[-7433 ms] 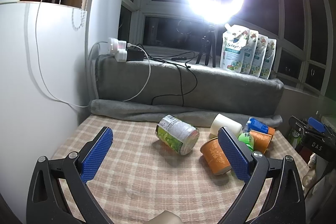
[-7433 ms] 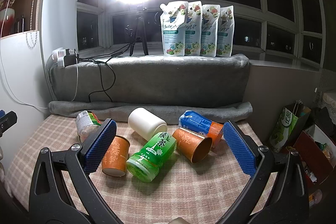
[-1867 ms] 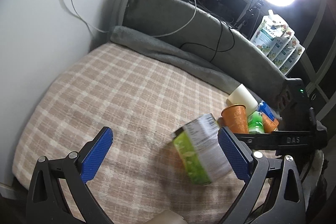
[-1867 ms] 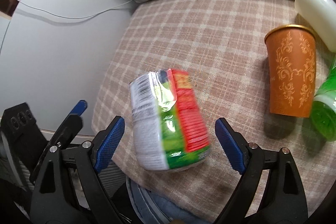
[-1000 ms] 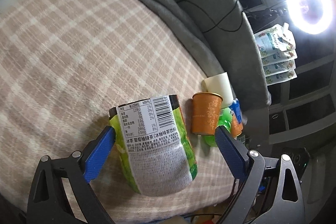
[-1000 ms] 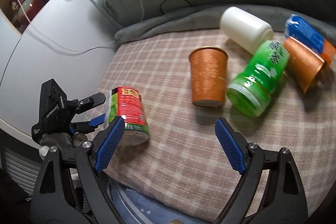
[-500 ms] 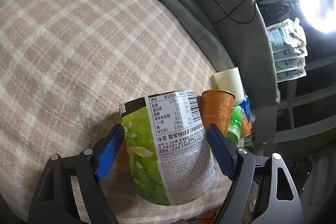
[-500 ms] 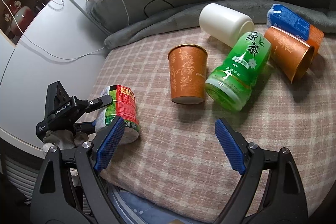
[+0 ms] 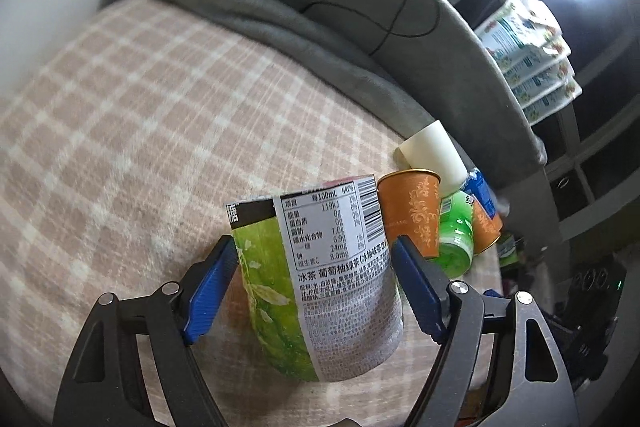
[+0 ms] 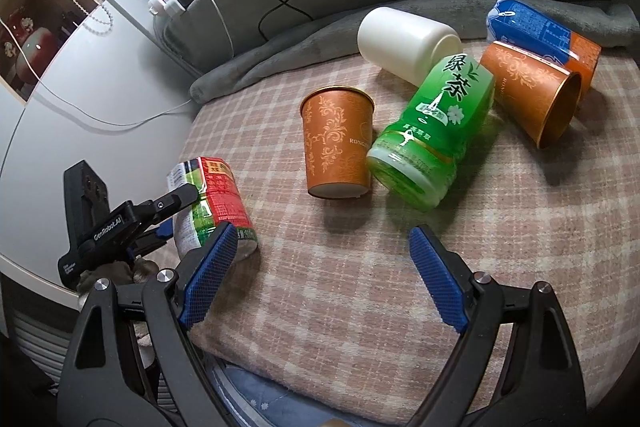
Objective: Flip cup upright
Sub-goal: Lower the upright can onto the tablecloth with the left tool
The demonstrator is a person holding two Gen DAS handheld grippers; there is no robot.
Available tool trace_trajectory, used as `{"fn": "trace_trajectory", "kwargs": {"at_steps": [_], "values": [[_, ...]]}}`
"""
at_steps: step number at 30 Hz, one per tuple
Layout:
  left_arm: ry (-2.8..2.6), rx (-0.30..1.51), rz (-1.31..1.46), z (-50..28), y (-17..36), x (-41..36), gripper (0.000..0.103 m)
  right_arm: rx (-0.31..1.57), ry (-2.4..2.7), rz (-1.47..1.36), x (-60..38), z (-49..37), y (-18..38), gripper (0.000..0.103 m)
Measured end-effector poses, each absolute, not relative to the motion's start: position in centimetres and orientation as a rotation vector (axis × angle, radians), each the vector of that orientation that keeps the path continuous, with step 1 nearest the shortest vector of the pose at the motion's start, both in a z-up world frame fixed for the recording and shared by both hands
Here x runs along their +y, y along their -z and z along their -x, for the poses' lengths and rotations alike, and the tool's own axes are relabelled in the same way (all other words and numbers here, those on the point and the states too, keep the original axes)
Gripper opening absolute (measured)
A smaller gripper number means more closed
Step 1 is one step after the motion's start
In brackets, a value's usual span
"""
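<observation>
Squeezing the iced tea cup (image 9: 320, 279) from both sides, the left gripper (image 9: 312, 279) has its blue jaws pressed on the green label. In the right wrist view this cup (image 10: 212, 203) sits at about 9 o'clock, near the edge of the checked cloth (image 10: 400, 267) on the desk. It looks nearly upright, tipped a bit, with its base on the cloth. I think the grip is low on the sides so the cup can be stood up without slipping. I cannot see inside it, so I cannot tell if it holds anything.

The right gripper (image 10: 320, 267) has its jaws wide apart with nothing between them. It hangs over bare cloth at 6 o'clock, maybe waiting for its turn.

An orange paper cup (image 10: 336, 143) stands upright in the middle, and its inside is hidden from here. Just beside it, at 1 o'clock, a green tea bottle (image 10: 436, 131) lies on its side. A second orange cup (image 10: 528, 95) lies at 2 o'clock with its mouth open to the side, and it looks empty. A white cup (image 10: 404, 39) lies at 12 o'clock, against the grey blanket (image 10: 300, 43). A blue and orange carton (image 10: 536, 27) lies behind the second orange cup.
</observation>
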State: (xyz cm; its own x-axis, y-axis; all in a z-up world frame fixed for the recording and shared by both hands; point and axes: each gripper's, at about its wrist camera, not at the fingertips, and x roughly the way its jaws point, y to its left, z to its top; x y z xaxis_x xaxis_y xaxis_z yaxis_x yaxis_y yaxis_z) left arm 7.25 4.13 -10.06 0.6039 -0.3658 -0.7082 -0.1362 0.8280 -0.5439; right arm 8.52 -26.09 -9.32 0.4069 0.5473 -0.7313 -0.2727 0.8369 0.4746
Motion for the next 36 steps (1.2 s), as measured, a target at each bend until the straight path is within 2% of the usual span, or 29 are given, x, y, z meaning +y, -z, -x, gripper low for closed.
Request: {"fn": "trace_trajectory", "kwargs": {"at_steps": [20,36], "values": [[0.137,0.777,0.219,-7.9,8.7,-1.6,0.078,0.992,-0.482,-0.307,-27.3,-7.5,9.3,0.090],[0.180,0.741,0.090,-7.3,8.7,-3.5,0.078,0.985,-0.464,-0.313,-27.9,-7.3,9.0,0.090]]}}
